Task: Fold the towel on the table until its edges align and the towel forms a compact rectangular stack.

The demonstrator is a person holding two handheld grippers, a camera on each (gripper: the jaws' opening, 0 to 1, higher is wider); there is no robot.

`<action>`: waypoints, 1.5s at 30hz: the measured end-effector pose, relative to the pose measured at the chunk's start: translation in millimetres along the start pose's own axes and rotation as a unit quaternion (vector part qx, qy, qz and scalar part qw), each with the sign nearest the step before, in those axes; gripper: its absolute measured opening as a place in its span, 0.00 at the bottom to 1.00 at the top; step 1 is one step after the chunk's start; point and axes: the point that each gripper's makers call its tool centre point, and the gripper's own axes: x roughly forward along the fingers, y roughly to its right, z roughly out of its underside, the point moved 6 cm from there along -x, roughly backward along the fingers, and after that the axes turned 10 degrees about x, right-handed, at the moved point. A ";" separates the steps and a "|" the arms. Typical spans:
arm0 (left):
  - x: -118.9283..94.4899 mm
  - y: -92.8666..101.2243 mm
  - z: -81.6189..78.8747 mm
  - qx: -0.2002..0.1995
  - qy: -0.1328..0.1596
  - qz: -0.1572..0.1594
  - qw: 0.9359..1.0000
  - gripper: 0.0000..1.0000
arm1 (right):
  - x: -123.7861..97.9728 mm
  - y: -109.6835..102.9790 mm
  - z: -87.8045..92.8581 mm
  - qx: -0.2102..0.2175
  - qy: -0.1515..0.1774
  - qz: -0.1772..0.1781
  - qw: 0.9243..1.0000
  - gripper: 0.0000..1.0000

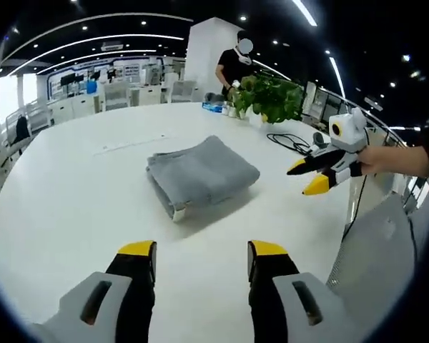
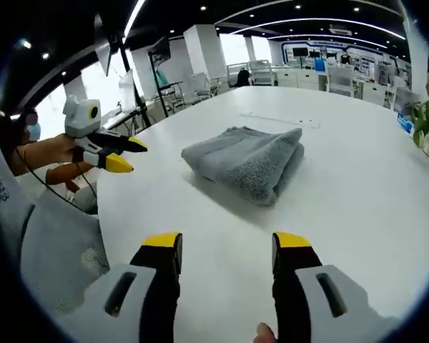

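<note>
Desk [image 1: 71, 207]: large, white, rounded edge; its near rim is cut off behind the tongs in both views, and its far side runs toward blurred office furniture that cannot be made out in detail.

Towel [image 1: 201, 174]: grey, folded into a thick rectangular stack, lying flat near the middle of the desk, apart from both tongs. In the left gripper view its long axis runs from lower left to upper right, with the layered edges and a small pale tag at the near left corner. In the right gripper view the rounded fold faces the camera; the underside layers are hidden.

Potted plant [image 1: 272, 96]: green, at the far desk edge; its pot is mostly hidden by leaves.

Cable [image 1: 289, 143]: dark, looped on the desk near the plant.

Left tongs [image 1: 202, 261]: jaws spread apart, nothing between them, above bare desk.

Right tongs [image 2: 229, 250]: jaws likewise apart, empty.
</note>
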 end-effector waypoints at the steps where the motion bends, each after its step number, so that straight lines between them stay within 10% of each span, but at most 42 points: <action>1: -2.3 2.3 0.4 0.000 0.002 -0.001 1.000 0.54 | -2.3 -1.9 1.4 0.000 0.002 0.000 1.000 0.54; 21: -30.1 29.3 -4.0 0.001 0.068 -0.013 0.998 0.89 | -37.3 -29.4 31.3 0.044 0.055 0.022 0.997 0.73; 45: -34.3 57.2 13.3 -0.023 0.070 -0.002 0.997 0.99 | -51.1 -44.8 44.4 0.046 0.058 0.021 0.997 0.84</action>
